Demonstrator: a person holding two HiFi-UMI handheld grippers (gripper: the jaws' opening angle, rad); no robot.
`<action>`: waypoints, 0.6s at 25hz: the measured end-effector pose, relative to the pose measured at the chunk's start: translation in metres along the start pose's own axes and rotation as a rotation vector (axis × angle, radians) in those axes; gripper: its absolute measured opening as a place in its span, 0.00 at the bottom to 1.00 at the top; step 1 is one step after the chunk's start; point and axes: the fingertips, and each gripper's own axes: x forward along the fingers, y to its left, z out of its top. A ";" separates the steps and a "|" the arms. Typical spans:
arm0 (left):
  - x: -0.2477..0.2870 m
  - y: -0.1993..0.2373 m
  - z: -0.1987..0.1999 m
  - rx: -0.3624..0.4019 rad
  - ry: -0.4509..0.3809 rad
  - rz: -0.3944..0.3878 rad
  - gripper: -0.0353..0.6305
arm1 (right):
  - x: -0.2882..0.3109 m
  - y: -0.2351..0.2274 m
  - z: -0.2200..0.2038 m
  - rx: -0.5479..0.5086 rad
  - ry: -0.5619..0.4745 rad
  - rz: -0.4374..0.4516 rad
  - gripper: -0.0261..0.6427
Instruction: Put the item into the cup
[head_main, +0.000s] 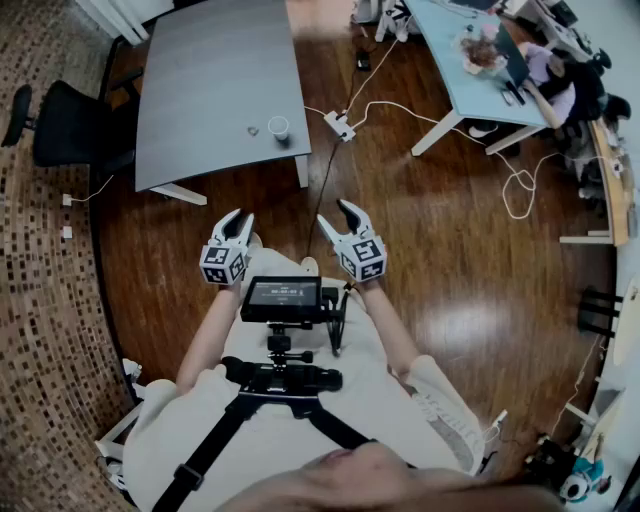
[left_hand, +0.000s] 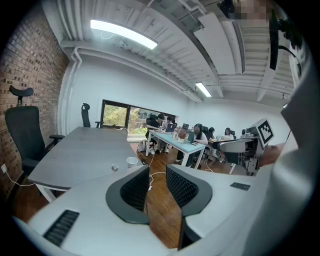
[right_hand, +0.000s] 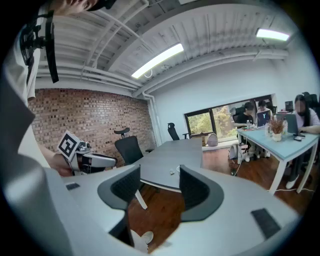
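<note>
A small white cup (head_main: 278, 127) stands near the front edge of the grey table (head_main: 210, 80), with a tiny pale item (head_main: 253, 130) lying just left of it. Both grippers hang over the wooden floor, well short of the table. My left gripper (head_main: 240, 216) is open and empty; in its own view the cup (left_hand: 132, 161) and the item (left_hand: 114, 168) show beyond the left gripper (left_hand: 157, 182). My right gripper (head_main: 334, 212) is open too, nothing between its jaws. In the right gripper view the item (right_hand: 171, 172) lies on the table past the right gripper (right_hand: 160, 187), and the cup is mostly hidden.
A black office chair (head_main: 60, 125) stands left of the table. A power strip with white cables (head_main: 340, 125) lies on the floor by the table's right leg. A light-blue desk (head_main: 455, 70) with people seated is at the far right. A camera rig (head_main: 282, 300) hangs at my chest.
</note>
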 end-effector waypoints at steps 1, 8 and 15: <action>-0.001 0.000 -0.002 -0.002 0.002 0.002 0.20 | 0.000 0.000 -0.001 -0.002 0.004 0.000 0.43; 0.003 0.008 -0.010 -0.018 0.019 0.002 0.20 | 0.009 -0.002 -0.003 0.010 0.015 -0.002 0.43; 0.037 0.042 0.005 -0.024 0.035 -0.031 0.20 | 0.047 -0.015 0.003 0.034 0.035 -0.026 0.43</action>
